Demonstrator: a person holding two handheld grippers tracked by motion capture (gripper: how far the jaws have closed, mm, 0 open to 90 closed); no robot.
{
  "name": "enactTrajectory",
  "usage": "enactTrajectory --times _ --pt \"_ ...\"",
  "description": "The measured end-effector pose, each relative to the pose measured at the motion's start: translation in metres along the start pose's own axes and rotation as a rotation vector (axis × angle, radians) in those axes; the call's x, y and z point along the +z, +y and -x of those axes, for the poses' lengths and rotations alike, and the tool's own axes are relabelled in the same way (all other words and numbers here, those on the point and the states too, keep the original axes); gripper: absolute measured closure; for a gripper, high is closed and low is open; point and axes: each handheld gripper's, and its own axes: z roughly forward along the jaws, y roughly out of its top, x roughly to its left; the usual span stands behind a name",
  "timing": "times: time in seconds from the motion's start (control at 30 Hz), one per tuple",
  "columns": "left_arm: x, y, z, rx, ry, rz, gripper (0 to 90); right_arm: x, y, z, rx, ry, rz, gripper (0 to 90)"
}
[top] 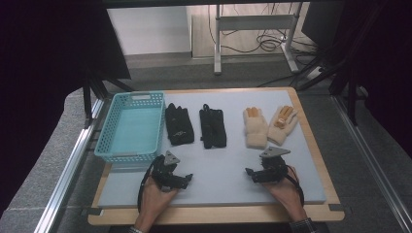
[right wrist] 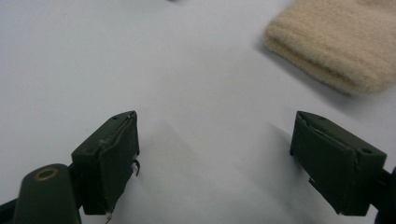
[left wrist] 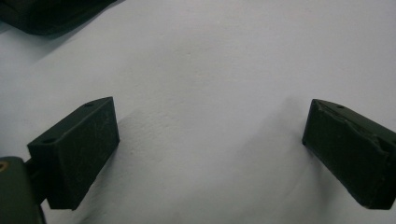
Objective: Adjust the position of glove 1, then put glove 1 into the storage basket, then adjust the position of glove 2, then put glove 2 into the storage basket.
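Two black gloves [top: 179, 124] [top: 213, 127] lie side by side at the middle of the white mat [top: 218, 170]. To their right lies a pair of cream knitted gloves [top: 255, 127] [top: 283, 124] with orange fingertips. My left gripper [top: 183, 178] rests low on the mat below the black gloves, jaws wide open over bare mat [left wrist: 210, 140]; a black glove edge [left wrist: 46, 14] shows at the top left of its view. My right gripper [top: 249, 174] sits below the cream gloves, also open and empty [right wrist: 215, 140], with a cream cuff [right wrist: 336, 46] ahead of it to the right.
A light blue plastic basket [top: 133, 127] stands empty at the mat's left side. The mat lies on a wooden board [top: 316, 155] framed by metal rails. Table legs and cables [top: 262, 39] stand on the floor beyond.
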Motion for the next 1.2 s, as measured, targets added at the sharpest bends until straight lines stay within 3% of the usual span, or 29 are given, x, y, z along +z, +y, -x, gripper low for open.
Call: enactTrajectory --times 0.63,0.97,1.2 --pt "0.0 0.0 0.0 -0.001 0.0 0.001 4.0 -0.001 0.0 0.001 0.008 0.006 0.006 17.2" --pt "0.0 0.0 0.0 -0.001 0.001 0.002 4.1 -0.006 0.007 0.002 0.024 0.037 0.029 22.5" --pt "0.0 0.0 0.0 -0.001 0.002 0.002 4.1 -0.003 0.013 0.003 0.028 0.049 0.016 22.5"
